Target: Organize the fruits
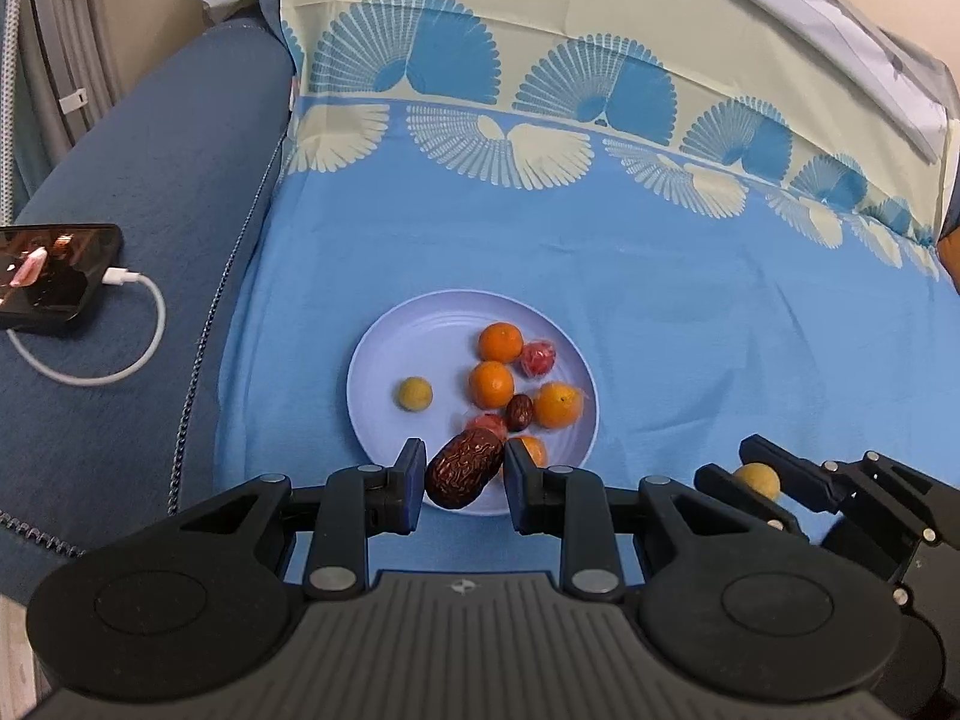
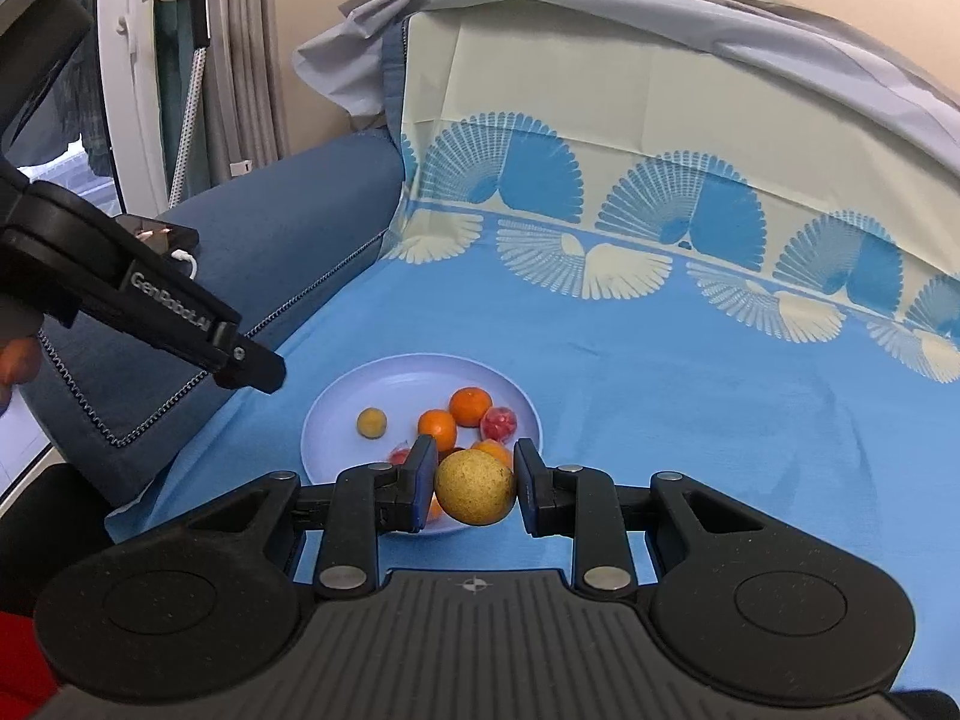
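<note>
A pale lilac plate [image 1: 384, 360] on the blue cloth holds several oranges [image 1: 500, 342], red wrapped fruits [image 1: 537, 357], a small yellow fruit [image 1: 413, 393] and a small dark date [image 1: 519, 411]. My left gripper [image 1: 462, 474] is shut on a large wrinkled dark-red date [image 1: 463, 465] above the plate's near rim. My right gripper [image 2: 474, 483] is shut on a round yellow fruit [image 2: 474, 486] above the near edge of the plate [image 2: 336, 414]. The right gripper also shows in the left wrist view [image 1: 759, 474], to the right of the plate.
A phone [image 1: 54, 276] with a white charging cable [image 1: 138, 336] lies on the dark blue sofa arm at the left. A patterned cloth [image 1: 600, 240] covers the seat and backrest. The left gripper's finger [image 2: 240, 354] reaches in from the left of the right wrist view.
</note>
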Demonstrator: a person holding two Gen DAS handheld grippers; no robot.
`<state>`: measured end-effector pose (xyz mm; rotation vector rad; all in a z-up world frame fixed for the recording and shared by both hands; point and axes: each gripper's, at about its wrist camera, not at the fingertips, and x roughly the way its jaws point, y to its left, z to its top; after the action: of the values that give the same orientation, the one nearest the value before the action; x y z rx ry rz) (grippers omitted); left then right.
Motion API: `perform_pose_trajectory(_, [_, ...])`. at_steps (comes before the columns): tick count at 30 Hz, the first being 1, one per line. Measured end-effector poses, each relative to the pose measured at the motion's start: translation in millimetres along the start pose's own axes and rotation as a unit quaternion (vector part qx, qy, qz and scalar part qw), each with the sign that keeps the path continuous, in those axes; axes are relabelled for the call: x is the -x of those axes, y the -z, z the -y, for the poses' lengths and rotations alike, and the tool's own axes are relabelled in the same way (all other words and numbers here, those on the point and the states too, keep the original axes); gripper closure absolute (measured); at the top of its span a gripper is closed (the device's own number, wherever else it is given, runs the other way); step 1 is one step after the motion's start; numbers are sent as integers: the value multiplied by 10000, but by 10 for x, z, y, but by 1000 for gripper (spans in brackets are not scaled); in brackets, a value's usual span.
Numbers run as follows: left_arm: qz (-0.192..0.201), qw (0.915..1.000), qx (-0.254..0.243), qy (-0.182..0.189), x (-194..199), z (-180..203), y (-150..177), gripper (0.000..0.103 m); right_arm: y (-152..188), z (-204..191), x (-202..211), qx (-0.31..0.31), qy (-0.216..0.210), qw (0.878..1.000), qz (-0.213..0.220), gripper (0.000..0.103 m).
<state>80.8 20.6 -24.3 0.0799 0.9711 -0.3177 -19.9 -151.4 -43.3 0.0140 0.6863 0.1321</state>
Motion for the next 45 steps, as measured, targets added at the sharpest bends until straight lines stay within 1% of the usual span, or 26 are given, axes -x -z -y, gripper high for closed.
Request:
perform_pose_trajectory(6, [-242,9996,-96,-68,-330,-37,-128,72,-59,-26,-343,55,-128,9997,-180,74])
perform_pose_trajectory(10, [-309,9994,-123,-128,-564,-80,-238,72,-117,-53,-620,256,-173,9992,-264,74])
perform_pose_trajectory(16, [-409,9987,-233,-184,-902,-119,-371,72,-185,-57,-1026,329,-250,9983,-422,74])
perform_pose_trajectory(23, [-544,9978,-302,-232,-1280,-139,-485,72,-192,-72,-1413,573,-394,9955,-640,74])
perform_pose_trajectory(26, [-640,9966,-447,-268,-1458,-125,-502,72,-163,-60,-1598,613,-413,9939,-818,74])
perform_pose_trajectory(29, [-681,9950,-625,-382,-1586,-111,-484,71,-153,-55,-1722,664,-384,9932,-876,73])
perform_pose_trajectory(30, [-700,9944,-692,-376,-1609,-107,-481,53,-156,-52,-1750,660,-366,9932,-881,64])
perform_pose_trajectory(31, [-736,9938,-751,-353,-1617,-109,-478,35,-168,-50,-1770,649,-341,9930,-926,52])
perform_pose_trajectory(32, [-722,9938,-771,-358,-1605,-114,-487,7,-188,-41,-1775,611,-337,9929,-960,28])
perform_pose_trajectory(33, [-575,9941,-755,-529,-1551,-121,-487,0,-203,-31,-1753,562,-266,9937,-929,18])
perform_pose_trajectory(34, [-389,9943,-763,-628,-1485,-128,-476,0,-214,-18,-1718,546,-231,9942,-896,15])
perform_pose_trajectory(35, [-293,9944,-810,-611,-1423,-139,-467,0,-226,-7,-1673,546,-290,9941,-896,14])
perform_pose_trajectory(37, [-375,9942,-815,-601,-1325,-158,-441,0,-243,13,-1537,501,-350,9937,-941,9])
perform_pose_trajectory(39, [-446,9949,-636,-636,-1206,-191,-362,0,-237,23,-1347,437,-331,9940,-943,5])
perform_pose_trajectory(42, [-554,9949,-404,-739,-996,-187,-216,0,-203,3,-1041,367,-326,9935,-1023,2])
perform_pose_trajectory(45, [-626,9944,-303,-796,-783,-136,-57,0,-136,-58,-737,295,-304,9934,-1067,1])
